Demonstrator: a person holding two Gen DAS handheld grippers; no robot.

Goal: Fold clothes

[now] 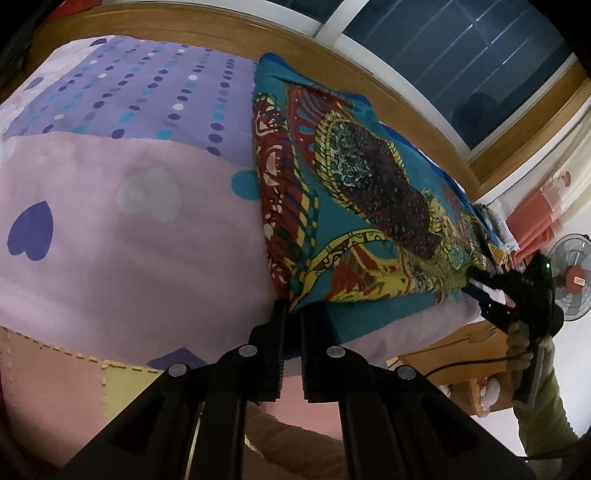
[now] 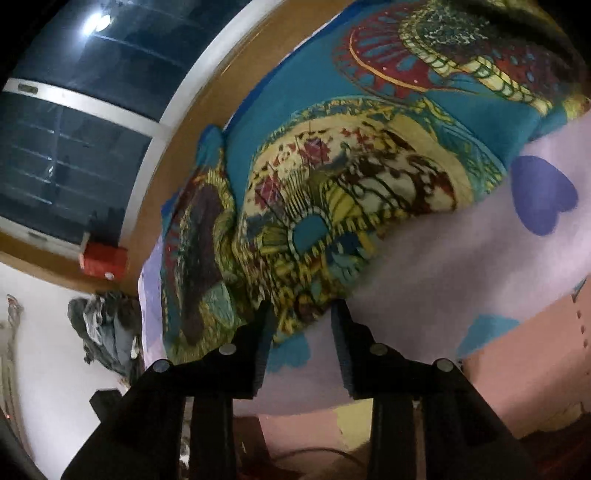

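Observation:
A teal cloth [image 1: 351, 192] with a red, yellow and dark paisley print lies folded along the far side of a bed. My left gripper [image 1: 291, 317] is shut on its near corner, with the fabric pinched in the narrow gap between the jaws. Its other end [image 2: 332, 184] fills the right wrist view, bunched and wrinkled. My right gripper [image 2: 301, 314] stands open there, fingertips on either side of the cloth's near edge, pads apart from it. The left wrist view shows that gripper [image 1: 480, 290] at the cloth's far end, held by a hand with a green sleeve.
The lilac bed sheet [image 1: 129, 258] has hearts and dots. A wooden bed frame [image 1: 221, 29] and a dark window [image 1: 461, 55] lie beyond. A fan [image 1: 572, 277] and cardboard box [image 1: 461, 354] stand at the right. A pile of clothes [image 2: 107, 325] lies on the floor.

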